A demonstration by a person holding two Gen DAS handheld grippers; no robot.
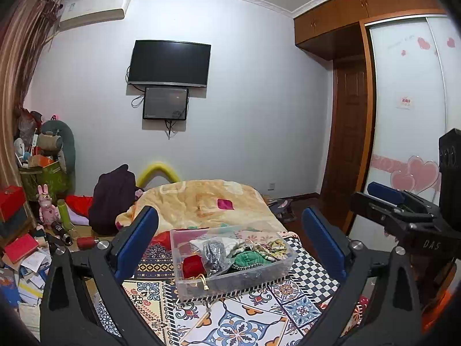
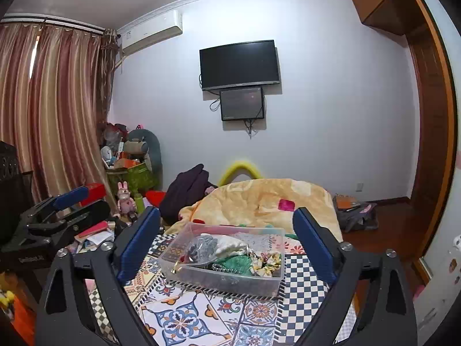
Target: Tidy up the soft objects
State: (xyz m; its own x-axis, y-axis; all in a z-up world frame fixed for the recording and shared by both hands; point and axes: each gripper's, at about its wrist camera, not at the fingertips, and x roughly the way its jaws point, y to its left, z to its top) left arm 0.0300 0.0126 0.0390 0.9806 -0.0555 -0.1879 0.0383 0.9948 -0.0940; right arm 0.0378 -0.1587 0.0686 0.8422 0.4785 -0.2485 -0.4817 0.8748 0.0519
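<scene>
A clear plastic bin (image 1: 283, 271) sits on the patterned bedspread (image 1: 239, 320) and holds soft items: a red pouch (image 1: 192, 265), a grey sparkly piece (image 1: 213, 252), green fabric (image 1: 250, 259) and a floral scrunchie (image 1: 275, 245). My left gripper (image 1: 230, 242) is open and empty, raised just in front of the bin. The bin also shows in the right wrist view (image 2: 173, 249). My right gripper (image 2: 227, 239) is open and empty, framing the bin. The right gripper shows at the right edge of the left wrist view (image 1: 403, 210).
A yellow blanket (image 1: 207, 199) is heaped on the bed beyond the bin. A dark garment (image 1: 112, 196) lies at its left. Clutter, books and a pink rabbit toy (image 1: 46, 204) fill the floor at left. A wardrobe (image 1: 409, 109) stands at right.
</scene>
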